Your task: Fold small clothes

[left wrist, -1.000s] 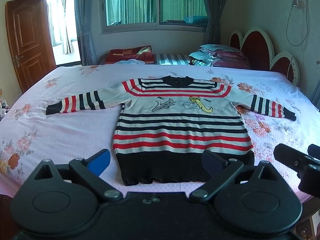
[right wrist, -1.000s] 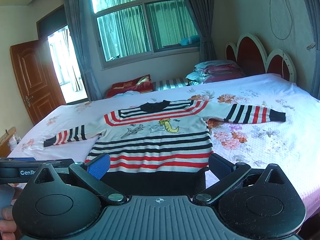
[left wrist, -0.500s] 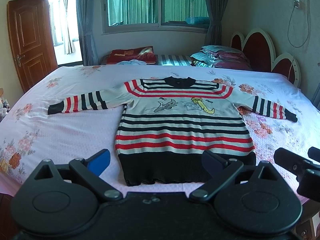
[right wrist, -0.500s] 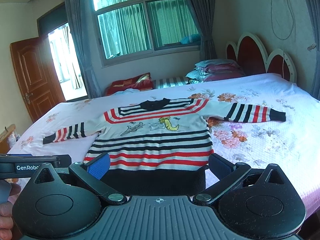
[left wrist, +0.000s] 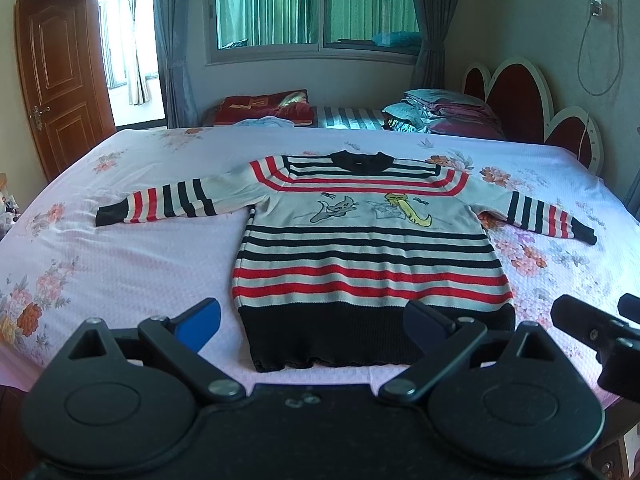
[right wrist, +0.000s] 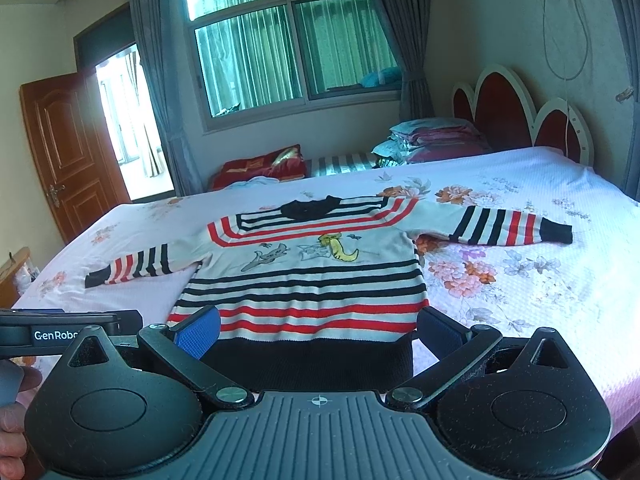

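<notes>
A small knit sweater [left wrist: 364,248] [right wrist: 308,280] with red, black and white stripes and a black hem lies flat, front up, on the bed, both sleeves spread out sideways. My left gripper [left wrist: 316,322] hovers open just short of the black hem, nothing between its fingers. My right gripper [right wrist: 320,330] is open too, above the hem's right part, with nothing held. The right gripper's tip [left wrist: 592,328] shows at the right edge of the left wrist view. The left gripper's body [right wrist: 60,330] shows at the left of the right wrist view.
The bed [left wrist: 120,264] has a pink floral sheet, a red headboard [left wrist: 520,108] at the right and folded bedding [left wrist: 444,110] stacked at the far side. A red cushion [left wrist: 264,106] lies under the window. A brown door [left wrist: 60,80] stands open at the left. A hand [right wrist: 12,432] holds the left gripper.
Both grippers have drifted slightly, so the sweater sits a little differently in each view. Neither jaw has changed its opening.
</notes>
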The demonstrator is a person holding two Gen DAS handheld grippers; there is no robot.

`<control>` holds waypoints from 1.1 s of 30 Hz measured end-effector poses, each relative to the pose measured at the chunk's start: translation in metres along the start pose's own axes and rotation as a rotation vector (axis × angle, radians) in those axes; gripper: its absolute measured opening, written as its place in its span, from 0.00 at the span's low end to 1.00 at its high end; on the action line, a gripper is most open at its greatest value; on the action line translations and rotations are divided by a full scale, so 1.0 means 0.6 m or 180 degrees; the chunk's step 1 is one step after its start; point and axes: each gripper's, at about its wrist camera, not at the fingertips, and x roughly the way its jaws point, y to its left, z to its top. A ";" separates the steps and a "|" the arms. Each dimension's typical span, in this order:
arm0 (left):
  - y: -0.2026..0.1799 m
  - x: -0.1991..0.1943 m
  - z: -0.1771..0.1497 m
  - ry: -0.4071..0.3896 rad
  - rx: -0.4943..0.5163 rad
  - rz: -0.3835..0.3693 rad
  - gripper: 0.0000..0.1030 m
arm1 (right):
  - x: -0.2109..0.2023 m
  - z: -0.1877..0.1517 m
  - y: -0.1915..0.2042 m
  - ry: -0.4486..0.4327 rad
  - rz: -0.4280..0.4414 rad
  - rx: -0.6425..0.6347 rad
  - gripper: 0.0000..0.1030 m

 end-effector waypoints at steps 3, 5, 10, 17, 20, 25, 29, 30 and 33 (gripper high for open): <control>0.001 0.001 0.000 -0.0005 0.0005 0.0006 0.95 | 0.001 0.000 0.001 0.0011 -0.0009 0.0008 1.00; 0.004 0.002 0.000 0.0000 -0.0003 0.0004 0.95 | 0.001 -0.002 0.002 0.0012 -0.0015 0.0003 1.00; 0.005 0.004 0.000 0.0003 -0.0006 0.0009 0.95 | 0.002 -0.002 0.001 0.0021 -0.0021 -0.0004 1.00; 0.010 0.016 -0.002 0.0018 -0.0010 0.0022 0.95 | 0.007 -0.004 0.000 0.0033 -0.0040 0.0000 1.00; 0.012 0.021 -0.001 0.0032 -0.0011 0.0032 0.95 | 0.012 -0.003 0.001 0.0046 -0.0068 -0.0008 1.00; 0.014 0.034 0.005 0.0066 -0.0027 0.0033 0.95 | 0.019 0.000 -0.005 0.0047 -0.0098 0.0027 1.00; 0.013 0.042 0.011 0.0083 -0.0029 0.0038 0.95 | 0.030 0.003 -0.009 0.0062 -0.0122 0.0044 1.00; 0.013 0.044 0.012 0.0089 -0.0029 0.0038 0.95 | 0.033 0.003 -0.010 0.0067 -0.0127 0.0047 1.00; 0.013 0.054 0.018 0.0106 -0.0032 0.0042 0.95 | 0.043 0.006 -0.013 0.0080 -0.0134 0.0062 1.00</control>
